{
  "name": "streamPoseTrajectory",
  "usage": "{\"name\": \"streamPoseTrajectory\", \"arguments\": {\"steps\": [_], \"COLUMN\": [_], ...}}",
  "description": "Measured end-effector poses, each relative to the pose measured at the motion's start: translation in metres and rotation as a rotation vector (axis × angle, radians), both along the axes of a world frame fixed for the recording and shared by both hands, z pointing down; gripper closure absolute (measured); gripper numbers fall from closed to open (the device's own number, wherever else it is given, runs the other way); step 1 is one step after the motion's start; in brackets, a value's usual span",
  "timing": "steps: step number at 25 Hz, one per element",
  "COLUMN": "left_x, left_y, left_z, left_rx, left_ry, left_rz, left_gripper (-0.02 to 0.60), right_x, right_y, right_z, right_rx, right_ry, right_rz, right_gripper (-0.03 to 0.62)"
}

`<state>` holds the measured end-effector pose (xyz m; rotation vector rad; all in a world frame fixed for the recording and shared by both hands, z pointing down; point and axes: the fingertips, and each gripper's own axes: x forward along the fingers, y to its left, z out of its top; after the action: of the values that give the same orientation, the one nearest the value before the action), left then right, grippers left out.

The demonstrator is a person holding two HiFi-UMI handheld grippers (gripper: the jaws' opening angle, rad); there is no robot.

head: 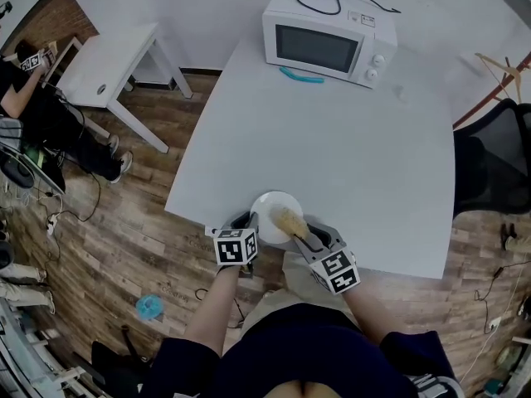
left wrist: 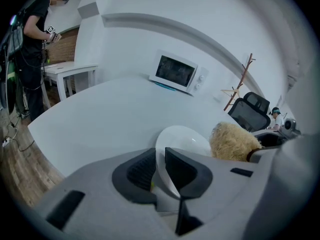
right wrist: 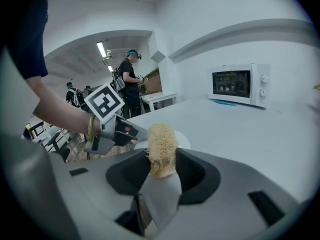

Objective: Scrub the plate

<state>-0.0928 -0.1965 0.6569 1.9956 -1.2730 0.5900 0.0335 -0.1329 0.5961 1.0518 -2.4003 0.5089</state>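
A white plate (head: 270,210) lies at the near edge of the white table (head: 332,156). My left gripper (head: 251,220) is shut on the plate's near-left rim; in the left gripper view that rim (left wrist: 182,139) runs between the two dark pads (left wrist: 137,170). My right gripper (head: 307,235) is shut on a tan fibrous scrubber (head: 290,220), whose head rests over the plate's right part. In the right gripper view the scrubber (right wrist: 161,141) stands up between the jaws, with the plate (right wrist: 182,140) and the left gripper (right wrist: 135,133) just beyond it.
A white microwave (head: 328,44) stands at the table's far side with a teal item (head: 300,76) in front of it. A black chair (head: 489,164) is at the right, a small white table (head: 108,60) and a seated person (head: 33,114) at the left.
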Motion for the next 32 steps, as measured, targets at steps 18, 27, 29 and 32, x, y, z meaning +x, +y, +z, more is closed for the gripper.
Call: {"name": "streamPoseTrajectory", "arguments": {"steps": [18,27,29,32], "left_x": [0.005,0.011,0.009,0.006], "left_y": [0.033,0.090,0.102,0.120], "left_z": [-0.008,-0.042,-0.049,-0.057], "left_rx": [0.060,0.104,0.117,0.120], "left_ry": [-0.028,0.061,0.072,0.077], "left_rz": [-0.049,-0.075,-0.088,-0.093], "left_gripper": [0.453,0.469,0.498,0.526], "right_x": [0.010,0.005,0.005,0.004], "right_y": [0.030,0.063,0.071,0.084], "right_z": [-0.031,-0.036,-0.037,-0.038], "right_rx": [0.086,0.093,0.095,0.098], "right_ry": [-0.066,-0.092,-0.095,-0.103], "right_rz": [0.037,0.052,0.058,0.064], "right_gripper": [0.436,0.436,0.436,0.436]}}
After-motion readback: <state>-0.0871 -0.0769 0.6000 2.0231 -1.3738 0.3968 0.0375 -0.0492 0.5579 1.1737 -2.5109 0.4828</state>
